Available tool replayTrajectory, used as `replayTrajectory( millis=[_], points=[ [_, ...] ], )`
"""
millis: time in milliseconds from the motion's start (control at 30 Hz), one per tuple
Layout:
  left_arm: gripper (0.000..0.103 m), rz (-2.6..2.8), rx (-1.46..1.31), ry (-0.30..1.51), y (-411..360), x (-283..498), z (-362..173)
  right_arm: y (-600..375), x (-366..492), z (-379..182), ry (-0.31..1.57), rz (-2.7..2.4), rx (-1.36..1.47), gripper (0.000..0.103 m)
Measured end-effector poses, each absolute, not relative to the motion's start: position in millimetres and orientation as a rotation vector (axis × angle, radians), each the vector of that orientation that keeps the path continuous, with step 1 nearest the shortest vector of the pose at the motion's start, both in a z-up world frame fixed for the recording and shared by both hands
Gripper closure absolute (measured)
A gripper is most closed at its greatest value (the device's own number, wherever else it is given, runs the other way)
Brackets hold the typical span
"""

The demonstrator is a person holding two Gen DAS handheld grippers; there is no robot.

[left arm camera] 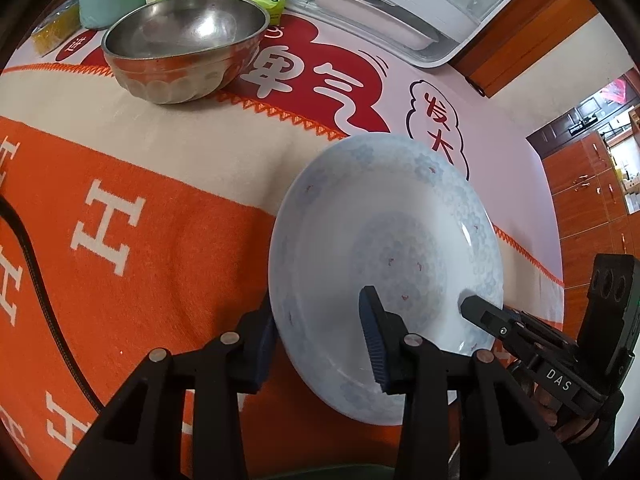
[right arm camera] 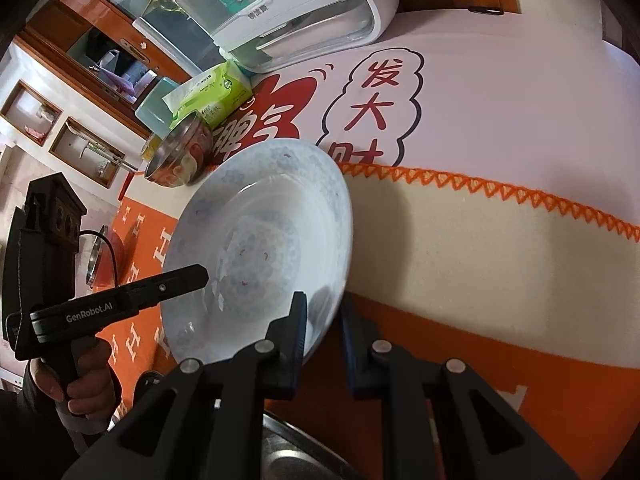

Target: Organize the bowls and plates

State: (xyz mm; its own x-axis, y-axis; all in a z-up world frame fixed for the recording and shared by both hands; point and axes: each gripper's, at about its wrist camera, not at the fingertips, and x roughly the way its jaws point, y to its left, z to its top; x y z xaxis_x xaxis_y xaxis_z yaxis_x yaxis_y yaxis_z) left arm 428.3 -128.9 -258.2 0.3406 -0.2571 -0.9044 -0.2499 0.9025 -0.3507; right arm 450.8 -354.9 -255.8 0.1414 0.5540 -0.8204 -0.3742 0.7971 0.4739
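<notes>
On the surface [left arm camera: 120,200], draped in an orange blanket, a white plate [left arm camera: 384,248] sits tilted, raised on its left rim. Both hands angle steeply down. The left tool [left arm camera: 320,332] is clamped on the plate's near left rim; the right tool [right arm camera: 324,320] pinches the opposite rim. A steel bowl [left arm camera: 184,48] stands farther back.

Glossy ceramic plate [left arm camera: 384,240] (matt woven blanket [left arm camera: 140,240] beneath).
</notes>
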Motion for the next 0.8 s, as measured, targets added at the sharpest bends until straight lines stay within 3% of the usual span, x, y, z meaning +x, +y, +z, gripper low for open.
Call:
replayTrajectory(
  millis=[367, 800],
  points=[
    [0.065, -0.021, -0.498, 1.222, -134, 425, -252, -362, 450, -246, 1.237, 0.623, 0.198, 0.089],
    [0.065, -0.045, -0.494, 1.103, -137, 420, -210, -368, 442, -214, 1.175, 0.61, 0.207, 0.089]
  ],
)
